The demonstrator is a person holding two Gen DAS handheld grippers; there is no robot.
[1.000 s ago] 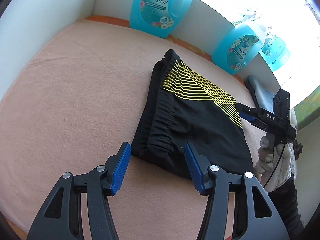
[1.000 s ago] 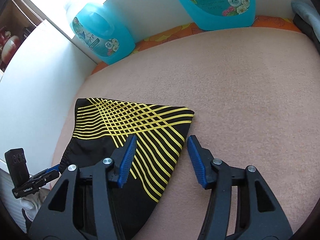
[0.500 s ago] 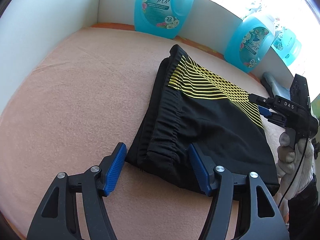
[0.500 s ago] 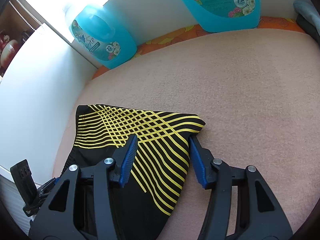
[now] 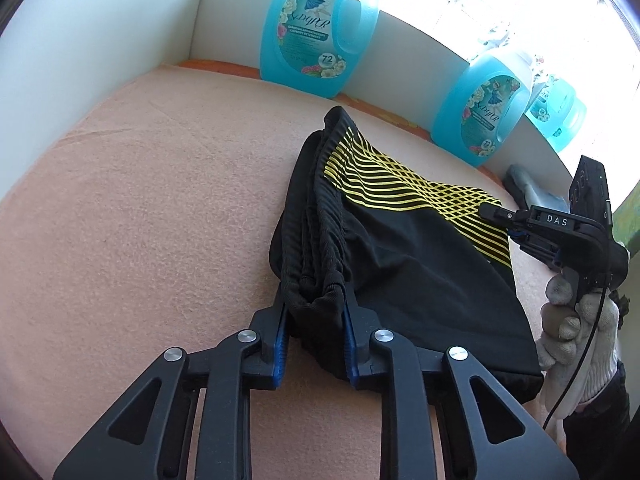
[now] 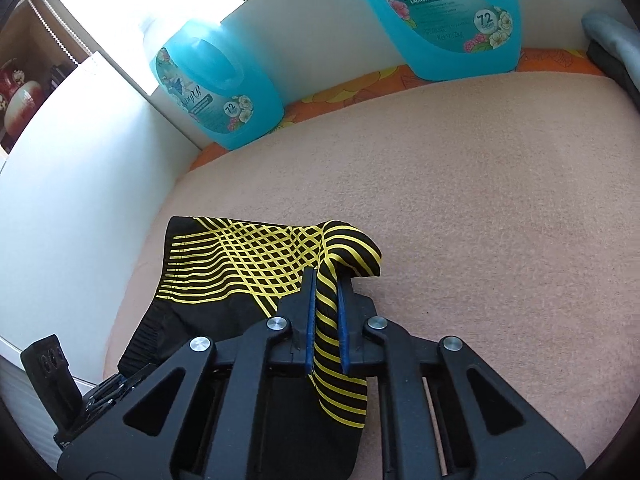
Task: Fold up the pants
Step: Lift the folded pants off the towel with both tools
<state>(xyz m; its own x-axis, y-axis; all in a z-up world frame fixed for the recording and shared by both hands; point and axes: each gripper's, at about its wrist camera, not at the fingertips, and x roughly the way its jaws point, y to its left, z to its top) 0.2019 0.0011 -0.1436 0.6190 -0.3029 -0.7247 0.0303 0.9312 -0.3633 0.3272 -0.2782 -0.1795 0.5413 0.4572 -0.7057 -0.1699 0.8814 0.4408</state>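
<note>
Black pants [image 5: 400, 248] with yellow stripes lie folded on the peach blanket [image 5: 140, 208]. My left gripper [image 5: 314, 312] is shut on the bunched elastic waistband at the near corner. In the right wrist view my right gripper [image 6: 325, 300] is shut on the striped hem corner of the pants [image 6: 240, 264], which is pinched upright between the blue pads. The right gripper also shows in the left wrist view [image 5: 496, 214] at the pants' far right edge, held by a gloved hand [image 5: 572, 328]. The left gripper body shows at the lower left of the right wrist view [image 6: 80, 396].
Several blue detergent jugs [image 5: 316, 28] [image 5: 484, 108] [image 6: 216, 80] [image 6: 436, 12] stand along the white back wall. A grey-blue cloth [image 5: 532, 192] lies at the far right edge. An orange patterned sheet [image 6: 360, 88] shows under the blanket's back edge.
Both grippers moved forward onto the pants and shut: the left on the waistband corner, the right on the striped hem corner, bunching the cloth.
</note>
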